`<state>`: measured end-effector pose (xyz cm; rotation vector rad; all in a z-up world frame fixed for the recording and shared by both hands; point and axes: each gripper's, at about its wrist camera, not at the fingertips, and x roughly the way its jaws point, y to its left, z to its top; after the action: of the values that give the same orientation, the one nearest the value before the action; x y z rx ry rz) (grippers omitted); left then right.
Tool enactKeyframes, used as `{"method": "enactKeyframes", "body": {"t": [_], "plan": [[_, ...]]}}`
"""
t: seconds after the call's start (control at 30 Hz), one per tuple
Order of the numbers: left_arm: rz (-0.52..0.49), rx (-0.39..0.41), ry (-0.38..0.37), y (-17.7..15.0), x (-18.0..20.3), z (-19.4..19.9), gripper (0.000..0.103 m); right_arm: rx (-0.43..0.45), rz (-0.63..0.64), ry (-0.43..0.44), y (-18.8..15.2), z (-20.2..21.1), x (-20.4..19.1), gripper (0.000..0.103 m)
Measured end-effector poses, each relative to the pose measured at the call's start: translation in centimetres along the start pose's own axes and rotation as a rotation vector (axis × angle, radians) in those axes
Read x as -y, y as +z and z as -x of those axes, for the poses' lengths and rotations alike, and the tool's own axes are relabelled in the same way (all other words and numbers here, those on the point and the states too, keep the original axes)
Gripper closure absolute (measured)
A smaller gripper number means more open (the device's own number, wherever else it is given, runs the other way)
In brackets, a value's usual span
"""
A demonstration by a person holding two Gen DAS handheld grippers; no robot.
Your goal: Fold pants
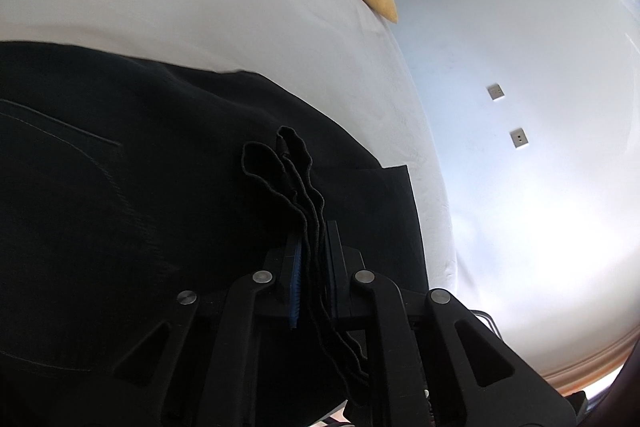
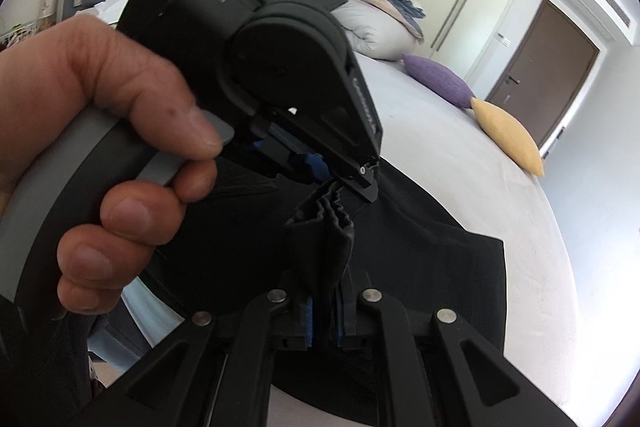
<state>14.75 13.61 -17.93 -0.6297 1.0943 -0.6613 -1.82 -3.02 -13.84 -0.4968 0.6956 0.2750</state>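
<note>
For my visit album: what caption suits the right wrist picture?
Two hand-held grippers, right gripper and left gripper, pinch bunched black pants above a bed.

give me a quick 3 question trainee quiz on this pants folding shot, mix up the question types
1. True or false: the left tongs are open and clear of the black pants.
2. Multiple choice: which lies nearest the brown door? A) purple cushion B) yellow cushion C) bundled duvet
3. Fill in: the right tongs are shut on a bunched edge of the ____.

Key
1. False: they are shut on a gathered edge of the pants.
2. B
3. Black pants, which lie spread on the white bed sheet.
</note>
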Motion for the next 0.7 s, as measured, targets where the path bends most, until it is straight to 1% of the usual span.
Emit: {"method": "enactKeyframes", "body": {"t": [0.03, 0.07, 0.13, 0.27, 0.3, 0.33, 0.4, 0.43, 0.5, 0.53, 0.57, 0.6, 0.63, 0.67, 0.7], "plan": [[0.002, 0.006, 0.009, 0.2, -0.5, 0.5, 0.095, -0.002, 0.007, 0.009, 0.1, -0.1, -0.3, 0.094], [0.006, 0.012, 0.016, 0.5, -1.1, 1.1, 0.095, -0.004, 0.009, 0.016, -0.5, 0.2, 0.2, 0.094], [0.008, 0.02, 0.028, 0.8, -1.8, 1.8, 0.095, -0.013, 0.018, 0.034, 0.2, -0.8, -0.2, 0.094], [0.019, 0.024, 0.048, 1.4, -3.6, 2.9, 0.095, -0.036, 0.031, 0.053, -0.1, -1.8, -0.8, 0.094], [0.023, 0.016, 0.052, 1.5, -4.0, 2.8, 0.095, -0.044, 0.025, 0.059, -0.3, -2.4, -0.1, 0.093], [0.025, 0.01, 0.061, 0.7, -4.6, 2.9, 0.095, -0.055, 0.017, 0.065, -0.4, -2.9, 0.1, 0.092], [0.036, 0.005, 0.091, 0.7, -5.7, 2.8, 0.095, -0.086, -0.004, 0.088, -1.0, -3.9, 0.7, 0.09], [0.044, 0.012, 0.104, 0.7, -6.2, 2.9, 0.095, -0.106, -0.008, 0.107, -1.0, -4.3, 0.8, 0.081], [0.051, 0.033, 0.123, 0.7, -6.7, 3.5, 0.094, -0.096, -0.022, 0.127, -1.4, -4.3, 1.8, 0.075], [0.047, 0.054, 0.155, 0.6, -6.8, 4.3, 0.094, -0.089, -0.043, 0.164, -1.6, -3.8, 2.4, 0.059], [0.043, 0.073, 0.18, 0.5, -6.8, 5.2, 0.094, -0.082, -0.07, 0.214, -1.7, -3.1, 3.0, 0.037], [0.039, 0.089, 0.192, 0.5, -6.8, 5.9, 0.094, -0.069, -0.097, 0.259, -2.1, -2.3, 3.7, 0.031], [0.033, 0.105, 0.201, 0.4, -6.6, 6.5, 0.094, -0.052, -0.137, 0.315, -2.5, -1.3, 4.9, 0.028], [0.003, 0.126, 0.215, 0.2, -5.9, 7.3, 0.094, -0.051, -0.169, 0.358, -2.8, -0.8, 5.9, 0.028], [-0.028, 0.133, 0.227, 0.6, -5.0, 7.5, 0.094, -0.067, -0.23, 0.444, -3.4, -0.2, 7.6, 0.028]]}}
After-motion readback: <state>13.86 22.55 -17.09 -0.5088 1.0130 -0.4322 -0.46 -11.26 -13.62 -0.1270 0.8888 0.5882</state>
